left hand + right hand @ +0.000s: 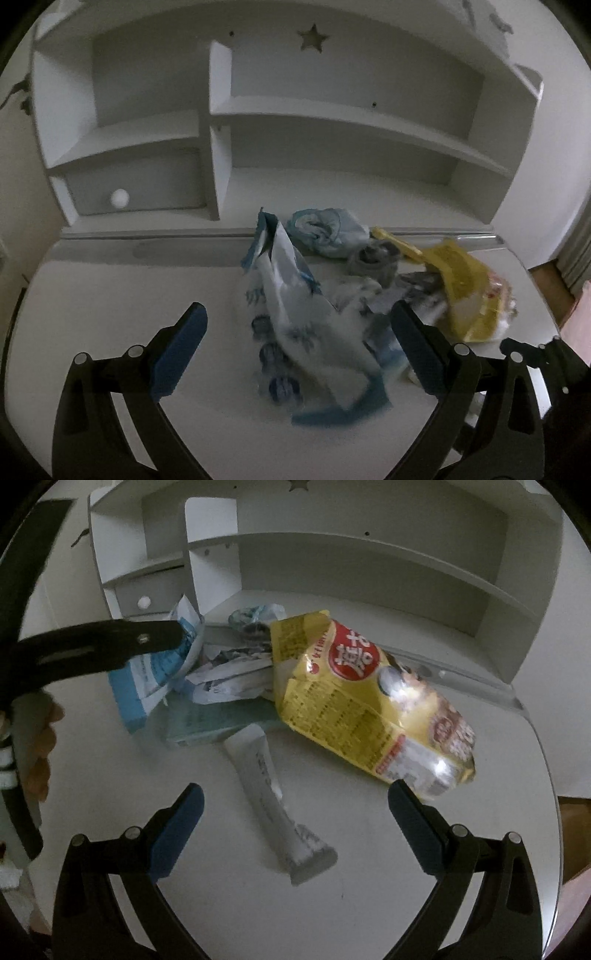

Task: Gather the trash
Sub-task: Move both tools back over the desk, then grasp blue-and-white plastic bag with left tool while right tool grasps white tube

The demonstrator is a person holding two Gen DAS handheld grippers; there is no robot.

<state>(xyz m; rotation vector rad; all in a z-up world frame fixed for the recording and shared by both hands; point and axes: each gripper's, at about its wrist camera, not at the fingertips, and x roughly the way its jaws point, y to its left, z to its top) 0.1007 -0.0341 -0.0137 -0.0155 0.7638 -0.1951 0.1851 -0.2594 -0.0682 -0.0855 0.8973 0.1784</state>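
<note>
A heap of trash lies on the white desk (110,295). In the left wrist view a white and blue printed bag (291,314) lies between the fingers of my open left gripper (295,317), untouched by the pads. Behind it sit a crumpled pale blue wrapper (325,229) and a yellow snack bag (461,288). In the right wrist view my right gripper (295,797) is open over a grey stick sachet (273,794). The yellow snack bag (369,698) touches the right fingertip (402,794). A blue and white bag (159,675) and crumpled paper (229,675) lie beyond.
A white shelf unit (221,122) stands at the back of the desk, with a small drawer and round knob (119,199). The left gripper's arm (96,646) and a hand (40,746) show at the left of the right wrist view. The desk edge curves at the right.
</note>
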